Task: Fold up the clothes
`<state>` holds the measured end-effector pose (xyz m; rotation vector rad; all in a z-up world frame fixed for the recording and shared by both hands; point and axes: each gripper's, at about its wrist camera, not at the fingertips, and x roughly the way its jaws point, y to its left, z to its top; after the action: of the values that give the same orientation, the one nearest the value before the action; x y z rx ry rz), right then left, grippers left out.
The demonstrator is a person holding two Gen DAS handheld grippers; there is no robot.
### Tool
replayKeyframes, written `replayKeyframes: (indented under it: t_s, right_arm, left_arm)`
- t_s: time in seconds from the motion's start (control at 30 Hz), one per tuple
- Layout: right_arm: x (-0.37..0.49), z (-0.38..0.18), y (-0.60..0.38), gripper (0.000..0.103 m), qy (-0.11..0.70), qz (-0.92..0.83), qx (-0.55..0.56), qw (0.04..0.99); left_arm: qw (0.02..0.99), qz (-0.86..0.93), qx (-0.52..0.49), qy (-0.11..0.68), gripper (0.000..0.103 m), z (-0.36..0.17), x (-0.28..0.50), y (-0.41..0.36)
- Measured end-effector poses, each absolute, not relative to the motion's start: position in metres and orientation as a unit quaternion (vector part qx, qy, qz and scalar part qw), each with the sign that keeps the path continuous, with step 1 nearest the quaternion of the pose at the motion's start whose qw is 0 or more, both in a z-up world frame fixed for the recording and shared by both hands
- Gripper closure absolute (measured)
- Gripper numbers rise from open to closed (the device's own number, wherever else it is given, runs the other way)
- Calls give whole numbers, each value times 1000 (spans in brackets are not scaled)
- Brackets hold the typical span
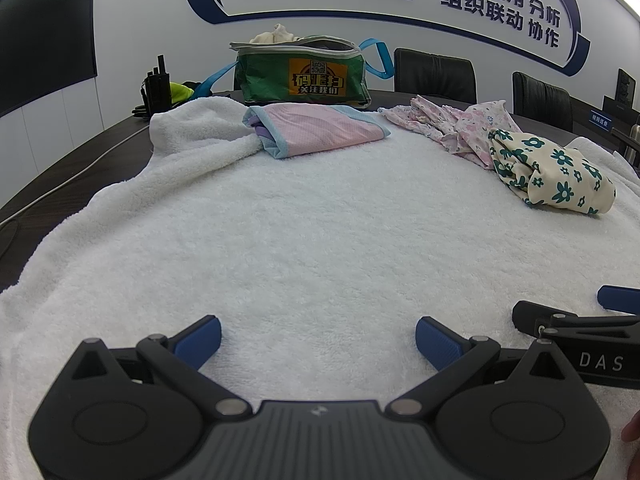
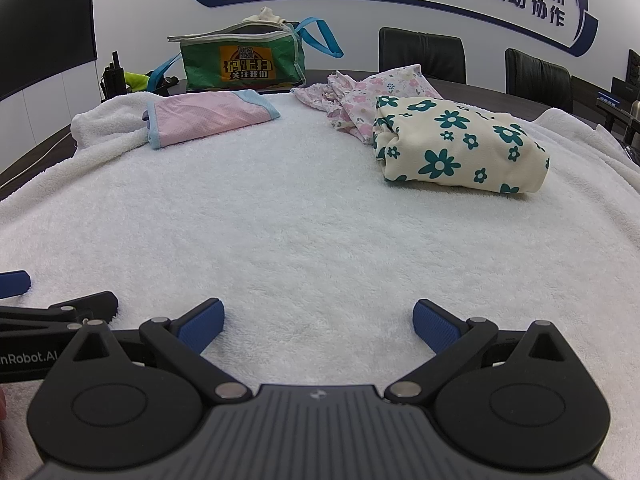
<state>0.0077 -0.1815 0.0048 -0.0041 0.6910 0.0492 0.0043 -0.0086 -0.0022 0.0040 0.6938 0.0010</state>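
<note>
A folded pink garment with light blue trim (image 1: 316, 130) (image 2: 208, 114) lies at the far left of the white towel (image 1: 312, 240) (image 2: 304, 220). A crumpled pink floral garment (image 1: 452, 124) (image 2: 360, 96) lies at the far right. A cream garment with green flowers (image 1: 548, 172) (image 2: 460, 144) lies bunched in front of it. My left gripper (image 1: 318, 340) is open and empty, low over the towel's near part. My right gripper (image 2: 318, 326) is open and empty beside it, on its right.
A green bag (image 1: 304, 72) (image 2: 240, 60) with blue straps and clothes inside stands behind the towel on the dark table (image 1: 60, 160). Black radios (image 1: 154, 88) stand at the far left. Black chairs (image 1: 436, 74) stand behind the table.
</note>
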Motion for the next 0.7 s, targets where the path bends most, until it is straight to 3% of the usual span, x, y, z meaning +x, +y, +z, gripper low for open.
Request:
replayKeyframes:
  t_s: [0.7]
  right_arm:
    - [8,5,-182,1,339,24,-2,941]
  left_arm:
    - [940,1,2,340,0,-2,5,-12]
